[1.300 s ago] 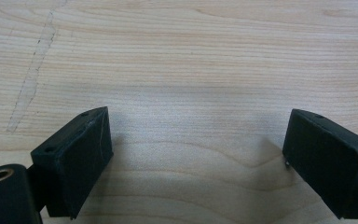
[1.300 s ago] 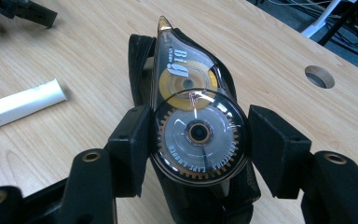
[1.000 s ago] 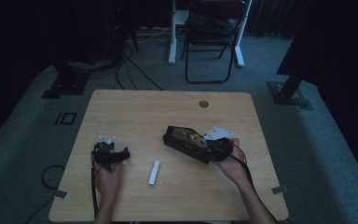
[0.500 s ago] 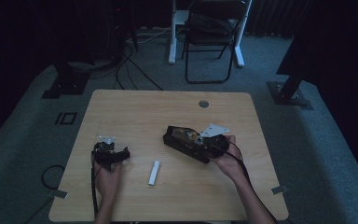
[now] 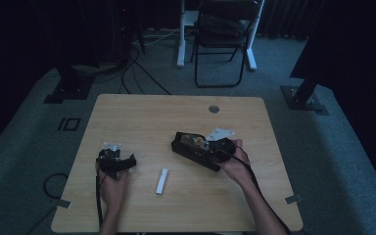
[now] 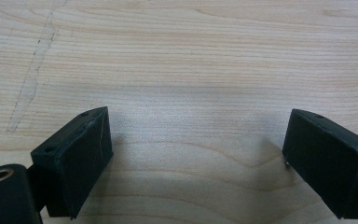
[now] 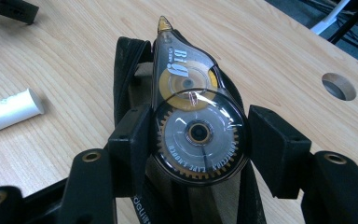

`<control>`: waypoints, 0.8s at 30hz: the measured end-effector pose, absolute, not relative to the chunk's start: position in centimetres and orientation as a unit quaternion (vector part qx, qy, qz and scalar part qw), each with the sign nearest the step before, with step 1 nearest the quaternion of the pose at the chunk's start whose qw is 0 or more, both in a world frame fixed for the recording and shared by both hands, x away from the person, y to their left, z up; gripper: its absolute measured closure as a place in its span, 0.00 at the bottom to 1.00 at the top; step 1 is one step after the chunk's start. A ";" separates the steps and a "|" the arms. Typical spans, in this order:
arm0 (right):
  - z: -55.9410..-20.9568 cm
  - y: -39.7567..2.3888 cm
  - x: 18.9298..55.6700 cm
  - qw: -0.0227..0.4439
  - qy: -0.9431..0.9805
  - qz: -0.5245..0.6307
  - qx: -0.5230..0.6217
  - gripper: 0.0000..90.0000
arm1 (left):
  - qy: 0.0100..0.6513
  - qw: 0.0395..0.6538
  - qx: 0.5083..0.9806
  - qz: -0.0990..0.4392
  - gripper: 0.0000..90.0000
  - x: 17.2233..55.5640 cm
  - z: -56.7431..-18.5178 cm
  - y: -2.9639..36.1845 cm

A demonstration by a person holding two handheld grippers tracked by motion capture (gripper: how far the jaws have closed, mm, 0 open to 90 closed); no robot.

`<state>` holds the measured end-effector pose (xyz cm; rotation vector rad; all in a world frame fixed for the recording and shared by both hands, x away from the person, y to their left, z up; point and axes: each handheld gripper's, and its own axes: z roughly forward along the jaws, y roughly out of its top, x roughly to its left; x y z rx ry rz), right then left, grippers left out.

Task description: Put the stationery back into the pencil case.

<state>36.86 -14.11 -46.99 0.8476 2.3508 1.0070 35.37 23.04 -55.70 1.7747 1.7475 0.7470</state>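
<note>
A clear correction tape dispenser (image 7: 198,130) with yellow and white reels lies on a black zip pouch (image 7: 126,60) right of the table's centre. My right gripper (image 7: 198,140) has one jaw on each side of the dispenser's round end, pressed against it. From above, the right gripper (image 5: 210,149) sits over the pouch (image 5: 186,147). My left gripper (image 6: 198,158) is open, jaws wide apart over bare wood, at the table's left (image 5: 127,161). A white stick (image 5: 161,181) lies between the two hands.
The wooden table (image 5: 142,117) has a round cable hole (image 5: 214,108) near its far edge. A folding chair (image 5: 225,29) and stand bases sit on the carpet beyond. The white stick's end (image 7: 7,114) lies left of the pouch.
The right hand and gripper have shifted slightly left over the pouch and settled around the dispenser. The left gripper and the white stick have stayed in place.
</note>
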 end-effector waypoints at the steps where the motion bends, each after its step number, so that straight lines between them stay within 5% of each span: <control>1: -47.0 -14.1 36.9 0.222 0.851 0.364 0.307 0.46 | 0.648 0.267 0.658 0.277 0.09 35.4 -55.7 23.0; 24: -48.9 -13.1 39.2 0.177 0.866 0.340 0.320 0.46 | 0.648 0.268 0.657 0.277 0.09 35.4 -55.7 23.0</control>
